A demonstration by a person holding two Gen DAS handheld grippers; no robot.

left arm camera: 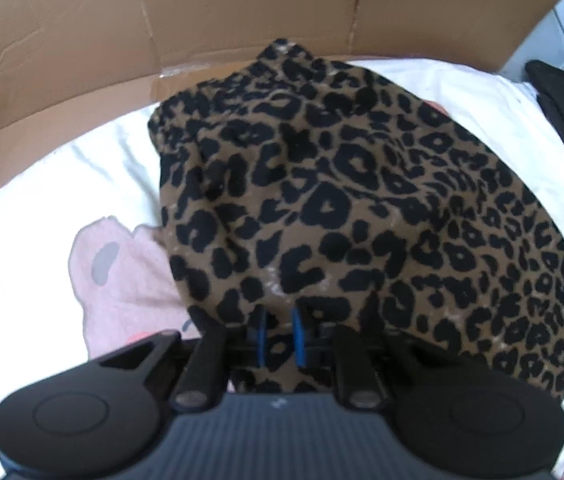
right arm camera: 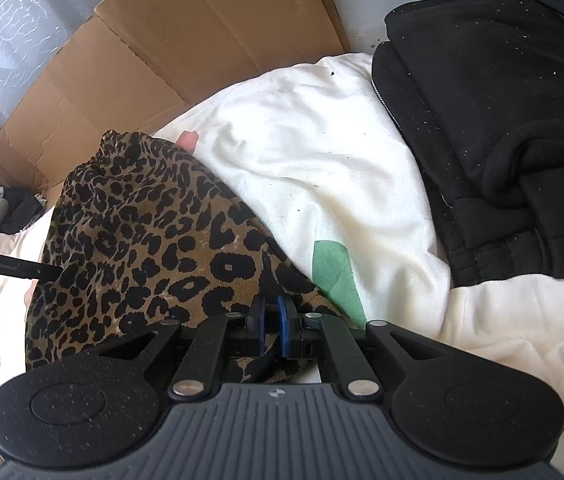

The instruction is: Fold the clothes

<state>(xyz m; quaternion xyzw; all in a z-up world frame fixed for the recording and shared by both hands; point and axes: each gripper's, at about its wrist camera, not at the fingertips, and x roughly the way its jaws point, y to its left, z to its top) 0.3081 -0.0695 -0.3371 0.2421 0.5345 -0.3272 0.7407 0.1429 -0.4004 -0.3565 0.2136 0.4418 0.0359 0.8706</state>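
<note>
Pinching leopard garment [left arm camera: 342, 184] with both grippers

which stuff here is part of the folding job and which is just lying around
In the job: leopard-print garment, left tongs and right tongs, both pinching its edge.

Lying about: cardboard box, white blanket, black clothes, pink cloth.

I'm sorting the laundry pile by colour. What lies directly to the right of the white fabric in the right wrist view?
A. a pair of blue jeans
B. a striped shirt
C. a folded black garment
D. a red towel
C: a folded black garment rests along the right edge of the white fabric, past the leopard-print garment.
</note>
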